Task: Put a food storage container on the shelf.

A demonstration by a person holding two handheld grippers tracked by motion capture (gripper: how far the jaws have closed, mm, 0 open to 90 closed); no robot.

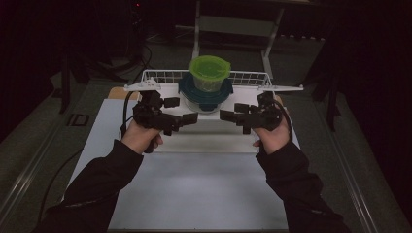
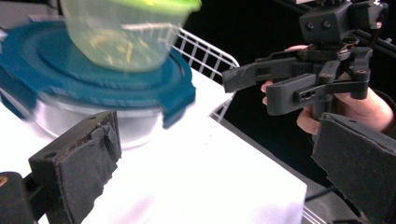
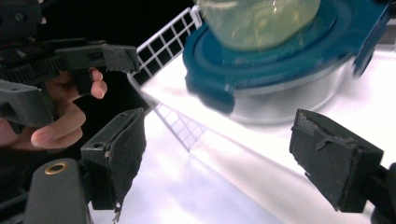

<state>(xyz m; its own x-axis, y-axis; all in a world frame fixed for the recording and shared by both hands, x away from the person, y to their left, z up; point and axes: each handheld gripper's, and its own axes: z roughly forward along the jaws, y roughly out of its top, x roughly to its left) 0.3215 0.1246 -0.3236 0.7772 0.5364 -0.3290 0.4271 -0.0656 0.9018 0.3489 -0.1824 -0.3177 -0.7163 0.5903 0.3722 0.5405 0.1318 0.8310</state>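
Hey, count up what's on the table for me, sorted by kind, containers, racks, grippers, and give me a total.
Lidded containers: 2, the green-lidded container stacked on the blue-lidded container
Wire racks: 1, the white wire rack behind them
Grippers: 2, the left gripper and the right gripper, both open and holding nothing
Total: 5

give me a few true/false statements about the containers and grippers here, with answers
1. The green-lidded container sits on top of the blue-lidded container. True.
2. The left gripper is clamped on the blue lid. False: its jaws are open and hold nothing.
3. The right gripper has open jaws. True.
4. The containers stand on the floor. False: they stand on the white tray with a wire rim.
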